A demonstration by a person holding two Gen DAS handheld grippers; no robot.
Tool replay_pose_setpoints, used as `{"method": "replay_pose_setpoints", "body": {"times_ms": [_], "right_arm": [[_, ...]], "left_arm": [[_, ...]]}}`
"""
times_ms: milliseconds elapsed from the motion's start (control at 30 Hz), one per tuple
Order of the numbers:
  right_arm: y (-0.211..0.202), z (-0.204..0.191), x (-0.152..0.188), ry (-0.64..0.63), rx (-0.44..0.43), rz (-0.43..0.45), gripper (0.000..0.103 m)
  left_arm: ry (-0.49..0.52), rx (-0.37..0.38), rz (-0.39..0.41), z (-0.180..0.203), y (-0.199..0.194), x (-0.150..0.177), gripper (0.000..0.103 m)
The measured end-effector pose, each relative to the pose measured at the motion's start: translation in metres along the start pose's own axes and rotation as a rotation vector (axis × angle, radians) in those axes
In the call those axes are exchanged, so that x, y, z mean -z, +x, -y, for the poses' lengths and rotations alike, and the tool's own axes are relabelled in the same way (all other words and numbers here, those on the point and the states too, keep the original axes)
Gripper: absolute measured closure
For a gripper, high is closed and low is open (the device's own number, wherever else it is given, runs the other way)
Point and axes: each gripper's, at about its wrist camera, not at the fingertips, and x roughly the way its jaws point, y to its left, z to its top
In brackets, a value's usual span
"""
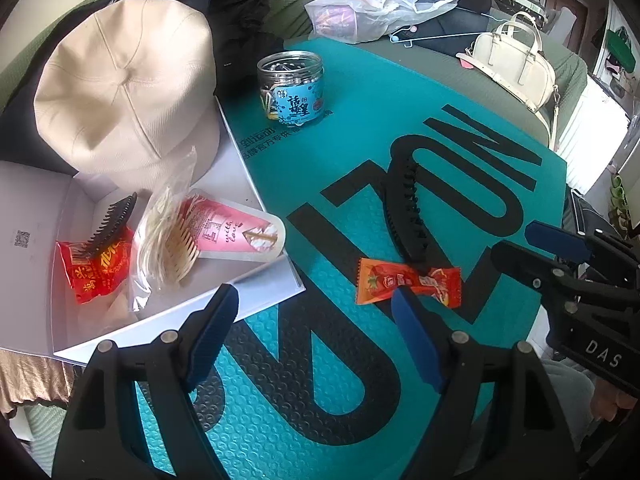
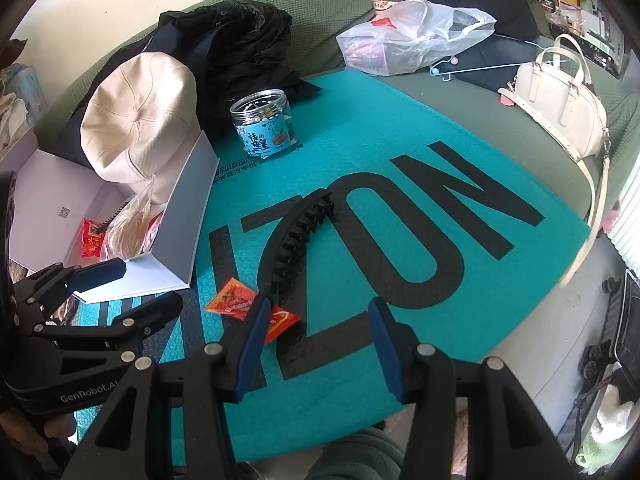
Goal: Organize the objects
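Note:
An orange-red snack packet (image 1: pixel 408 282) lies on the teal mat (image 1: pixel 360 140), touching the near end of a long black hair clip (image 1: pixel 404 212). My left gripper (image 1: pixel 316 308) is open and empty, its right pad just in front of the packet. My right gripper (image 2: pixel 320 312) is open and empty, just short of the packet (image 2: pixel 236 302) and clip (image 2: pixel 300 232); it also shows at the right of the left wrist view (image 1: pixel 532 244). A white open box (image 1: pixel 256 200) on the left holds a red packet (image 1: pixel 96 276), a small black comb (image 1: pixel 112 220), a bagged comb (image 1: pixel 172 240) and a pink packet (image 1: pixel 236 228).
A clear jar (image 1: pixel 292 84) with a blue label stands at the mat's far side. A cream hat (image 1: pixel 124 88) rests on the box's far edge against black clothing (image 1: pixel 240 12). A white plastic bag (image 1: pixel 380 8), a wire hanger (image 1: pixel 436 36) and a cream handbag (image 1: pixel 516 60) lie beyond.

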Motion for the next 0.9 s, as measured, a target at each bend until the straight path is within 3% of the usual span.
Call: {"method": "replay_pose_setpoints", "body": {"times_ms": [433,567,633,700,733,900], "right_arm": [[0.051,-0.015,-0.016,-0.028,-0.087,-0.051,0.052],[0.077,-0.02,-0.021,-0.031,-0.104,-0.105,0.052],[0.082,-0.025,-0.023,-0.063,-0.082,-0.071,0.052],[0.085,-0.026,-0.026,-0.075,-0.044,-0.071,0.062],[0.086,-0.026,-0.026,-0.076,-0.039,-0.068,0.072],[0.082,-0.017,-0.022,-0.066,-0.034,-0.065,0.073]], "left_arm": [[-0.022,-0.004,-0.05,-0.006,0.019,0.006,0.025],[-0.018,-0.001,-0.06,-0.007,0.023,0.007,0.025],[-0.026,0.009,-0.066,-0.009,0.026,0.008,0.025],[-0.033,0.02,-0.078,-0.01,0.031,0.009,0.025],[-0.033,0.023,-0.084,-0.009,0.033,0.009,0.025],[-0.021,0.039,-0.081,-0.002,0.037,0.008,0.025]]}}
